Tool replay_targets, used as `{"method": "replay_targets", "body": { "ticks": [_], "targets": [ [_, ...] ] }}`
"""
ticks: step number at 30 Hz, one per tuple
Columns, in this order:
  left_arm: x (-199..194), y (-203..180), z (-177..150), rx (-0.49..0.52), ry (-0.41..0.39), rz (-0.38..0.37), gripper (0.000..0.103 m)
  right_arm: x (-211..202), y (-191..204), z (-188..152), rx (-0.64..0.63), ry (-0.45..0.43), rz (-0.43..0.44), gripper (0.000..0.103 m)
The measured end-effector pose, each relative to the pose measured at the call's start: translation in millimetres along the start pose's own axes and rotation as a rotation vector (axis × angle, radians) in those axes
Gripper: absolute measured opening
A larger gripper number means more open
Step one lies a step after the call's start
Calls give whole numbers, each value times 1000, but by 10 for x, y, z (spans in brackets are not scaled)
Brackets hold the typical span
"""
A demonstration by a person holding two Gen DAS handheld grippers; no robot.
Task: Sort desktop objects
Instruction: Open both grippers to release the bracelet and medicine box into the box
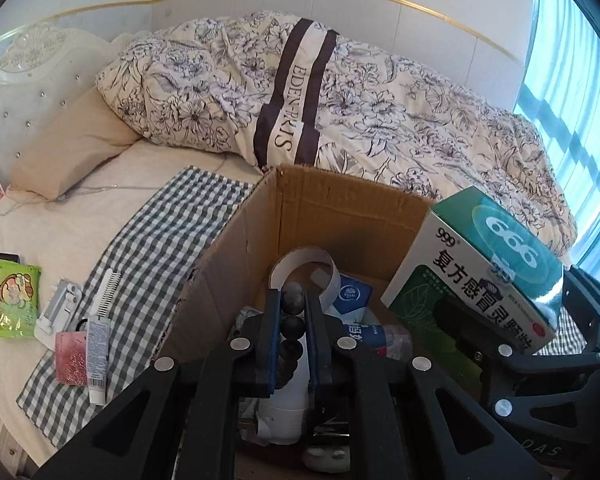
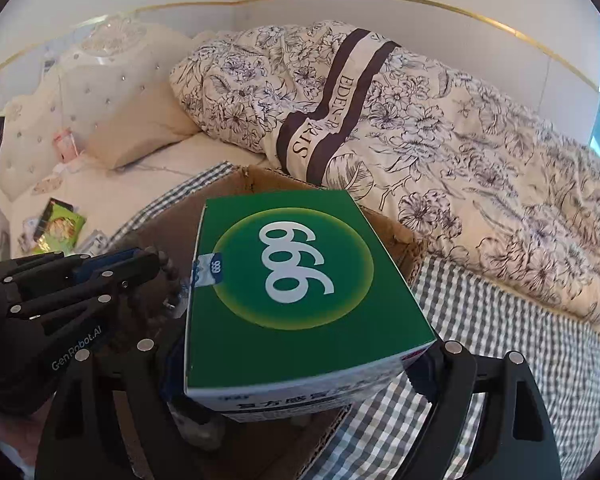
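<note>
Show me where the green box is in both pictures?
Left wrist: the green box sits at right, over the carton.
Right wrist: the green box fills the middle, held in the right gripper.
Shared landmark: the "EDEN-PARIS" quilt behind.

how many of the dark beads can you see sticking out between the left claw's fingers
4. The dark beads sit in a line between the left claw fingers: one at the fingertips, two below it, and a fourth partly visible lower down. More may be hidden behind the claw body.
</note>
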State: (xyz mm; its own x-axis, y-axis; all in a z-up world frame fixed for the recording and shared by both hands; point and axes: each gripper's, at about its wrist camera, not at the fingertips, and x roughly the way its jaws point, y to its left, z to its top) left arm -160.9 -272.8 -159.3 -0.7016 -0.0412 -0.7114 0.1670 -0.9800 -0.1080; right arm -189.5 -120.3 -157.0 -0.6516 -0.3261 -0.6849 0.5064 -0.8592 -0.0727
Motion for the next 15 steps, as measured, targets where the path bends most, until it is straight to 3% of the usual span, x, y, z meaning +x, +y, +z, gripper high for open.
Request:
{"method": "replay_targets", "body": {
  "ticks": [15],
  "targets": [
    [-167,97,89,-21,-41,19,18,-31,122,78,-36,-19,13,84]
  ]
}}
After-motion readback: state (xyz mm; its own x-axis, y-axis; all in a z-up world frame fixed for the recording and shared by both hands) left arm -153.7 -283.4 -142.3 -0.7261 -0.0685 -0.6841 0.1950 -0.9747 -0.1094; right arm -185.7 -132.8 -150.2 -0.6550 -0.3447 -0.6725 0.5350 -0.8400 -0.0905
